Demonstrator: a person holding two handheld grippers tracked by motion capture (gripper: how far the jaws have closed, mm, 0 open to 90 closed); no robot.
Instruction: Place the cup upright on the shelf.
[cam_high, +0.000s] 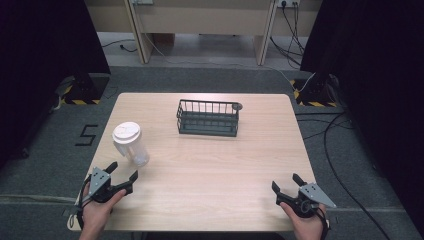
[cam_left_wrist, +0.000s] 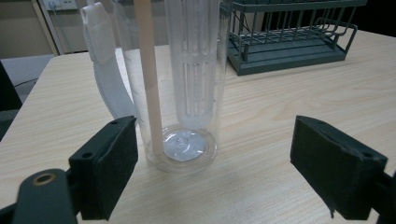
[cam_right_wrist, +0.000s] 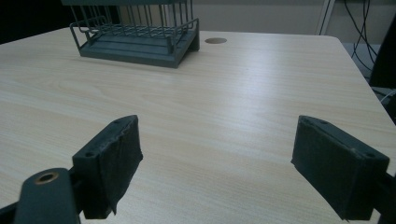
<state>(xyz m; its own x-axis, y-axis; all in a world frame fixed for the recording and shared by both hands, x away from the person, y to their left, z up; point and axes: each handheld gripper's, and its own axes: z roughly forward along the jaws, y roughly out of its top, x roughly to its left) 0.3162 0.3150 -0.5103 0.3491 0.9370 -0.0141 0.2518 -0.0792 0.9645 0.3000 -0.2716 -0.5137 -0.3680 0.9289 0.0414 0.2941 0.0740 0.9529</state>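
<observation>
The left gripper (cam_high: 123, 172) sits at the near left of the surface (cam_high: 210, 165), its jaws wide apart and holding nothing. Just past it stands a clear cup (cam_high: 131, 145) with a white lid, upright, not touched. The right gripper (cam_high: 286, 183) rests at the near right, also wide open and empty. A dark wire basket (cam_high: 208, 118) sits at the far middle, well apart from both.
</observation>
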